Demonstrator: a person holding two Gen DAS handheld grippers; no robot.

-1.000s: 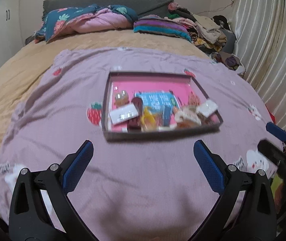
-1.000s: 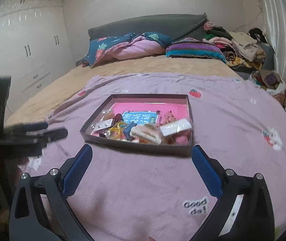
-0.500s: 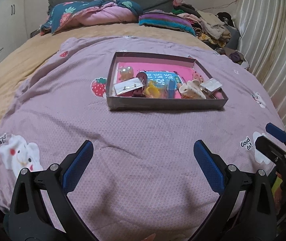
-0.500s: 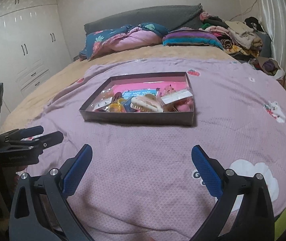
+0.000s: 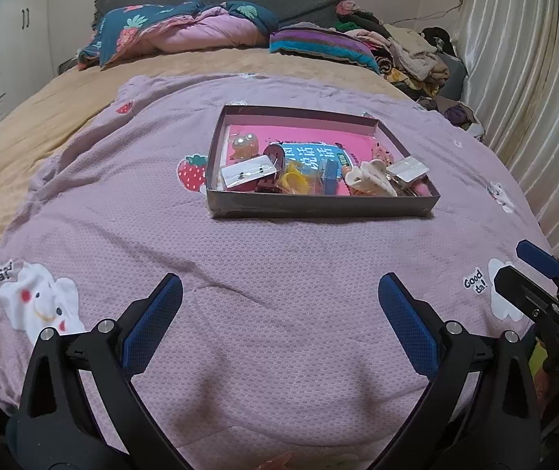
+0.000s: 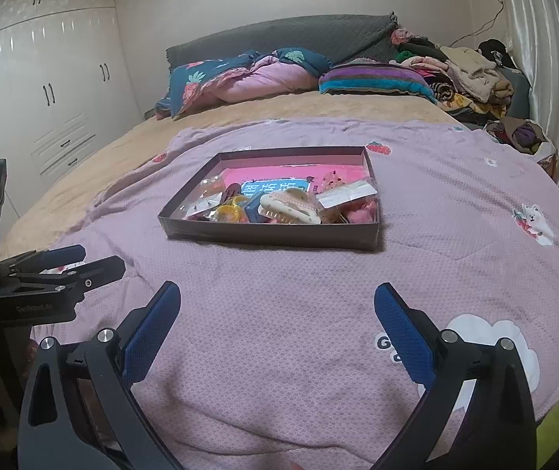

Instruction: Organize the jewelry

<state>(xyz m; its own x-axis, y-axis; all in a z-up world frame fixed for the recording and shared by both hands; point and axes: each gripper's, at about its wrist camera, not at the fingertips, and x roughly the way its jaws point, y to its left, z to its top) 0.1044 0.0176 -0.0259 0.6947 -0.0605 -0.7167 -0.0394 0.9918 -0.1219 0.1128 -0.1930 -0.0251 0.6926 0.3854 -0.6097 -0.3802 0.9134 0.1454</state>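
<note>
A shallow dark box (image 5: 318,206) with a pink floor lies on the purple blanket, also in the right wrist view (image 6: 271,235). It holds jumbled jewelry and hair items: a cream claw clip (image 5: 371,182) (image 6: 287,205), a yellow ring-shaped piece (image 5: 295,182), an earring card (image 5: 248,170), a small clear packet (image 5: 408,168), a blue printed card (image 5: 310,154). My left gripper (image 5: 279,305) is open and empty, well short of the box. My right gripper (image 6: 277,309) is open and empty, also short of the box.
The purple blanket (image 5: 240,266) covers a tan bed. Pillows and a folded quilt (image 5: 185,31) lie at the headboard, piled clothes (image 5: 408,55) at the far right. A curtain (image 5: 534,98) hangs on the right, white wardrobes (image 6: 44,98) stand left.
Both grippers have pulled back and lowered over the last second, so the box sits farther off. Both stay open. Nothing in the box has moved.
</note>
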